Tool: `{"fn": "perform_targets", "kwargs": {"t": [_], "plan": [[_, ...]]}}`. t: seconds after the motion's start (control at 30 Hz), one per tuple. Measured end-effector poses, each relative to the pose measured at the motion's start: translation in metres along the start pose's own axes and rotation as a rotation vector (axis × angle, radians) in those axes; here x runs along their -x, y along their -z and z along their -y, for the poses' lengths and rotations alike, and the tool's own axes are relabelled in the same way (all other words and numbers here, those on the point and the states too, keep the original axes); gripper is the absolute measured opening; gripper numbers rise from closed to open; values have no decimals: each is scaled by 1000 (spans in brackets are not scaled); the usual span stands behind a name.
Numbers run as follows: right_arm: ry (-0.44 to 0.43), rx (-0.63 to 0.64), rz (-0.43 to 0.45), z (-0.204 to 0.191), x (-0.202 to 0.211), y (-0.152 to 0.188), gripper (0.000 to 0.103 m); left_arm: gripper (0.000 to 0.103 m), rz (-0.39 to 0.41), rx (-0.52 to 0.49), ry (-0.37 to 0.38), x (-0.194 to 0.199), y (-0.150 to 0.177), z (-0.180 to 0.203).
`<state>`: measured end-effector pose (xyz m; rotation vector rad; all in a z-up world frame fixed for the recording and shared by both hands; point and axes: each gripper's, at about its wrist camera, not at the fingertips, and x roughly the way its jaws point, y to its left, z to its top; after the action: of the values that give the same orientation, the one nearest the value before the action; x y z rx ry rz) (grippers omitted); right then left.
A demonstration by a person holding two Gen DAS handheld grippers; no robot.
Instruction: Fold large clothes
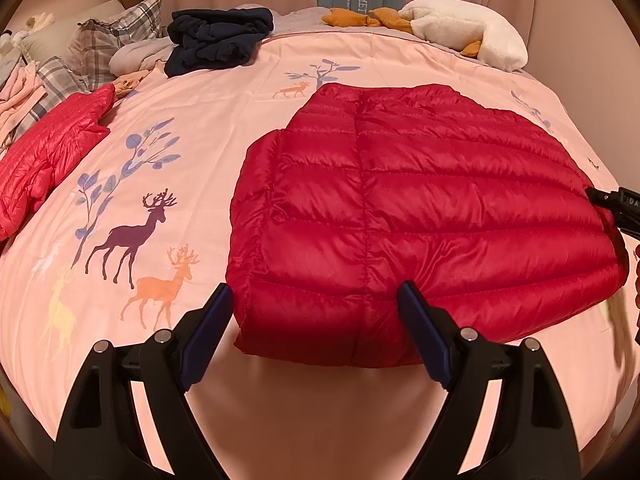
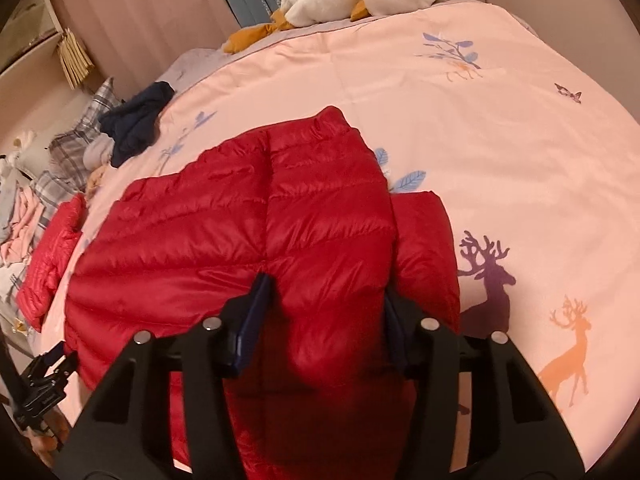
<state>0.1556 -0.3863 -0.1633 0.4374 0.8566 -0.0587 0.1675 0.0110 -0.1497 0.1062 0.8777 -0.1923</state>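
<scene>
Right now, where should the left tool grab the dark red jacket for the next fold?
Take the dark red jacket at its near hem, coming in low from the bed's front edge. That edge lies flat and free, right between the open left tool fingers.

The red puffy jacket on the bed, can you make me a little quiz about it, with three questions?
1. True or false: the red jacket lies on a pink bedspread printed with deer.
2. Which gripper has jacket fabric bunched between its fingers: A) the left gripper, B) the right gripper?
3. Fill in: the dark clothing heap near the plaid pillow is ____ blue.

Key: 1 true. 2 B; the left gripper is open at the jacket's near edge. 3 navy.
</scene>
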Motion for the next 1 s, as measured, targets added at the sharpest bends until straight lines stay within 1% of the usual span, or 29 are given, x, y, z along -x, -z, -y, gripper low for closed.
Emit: {"fn": "perform_targets", "kwargs": {"t": [0.13,0.2,0.27,0.3,0.37,0.47,0.67,0.83,1.0], "plan": [[-28,-75,-7,9,-4,0,53,85,0,2,0,0,0,0],[-33,-90,-2,11,-1,1,54,85,1,2,-2,2,0,1],[-21,-106,24,12,8,1,55,85,6,-1,-3,5,0,1],[-10,-100,51,11,17,1,56,85,11,-1,0,8,-1,1],[12,-72,90,8,30,2,61,84,28,-3,8,15,-1,2],[23,5,140,-4,52,11,67,84,52,-8,19,23,-5,6],[58,150,179,-25,77,46,69,84,63,-23,38,25,-7,19],[33,217,209,-44,86,73,71,85,60,-40,60,24,-5,35],[-13,278,249,-72,89,79,74,85,70,-60,84,24,-7,53]]}}
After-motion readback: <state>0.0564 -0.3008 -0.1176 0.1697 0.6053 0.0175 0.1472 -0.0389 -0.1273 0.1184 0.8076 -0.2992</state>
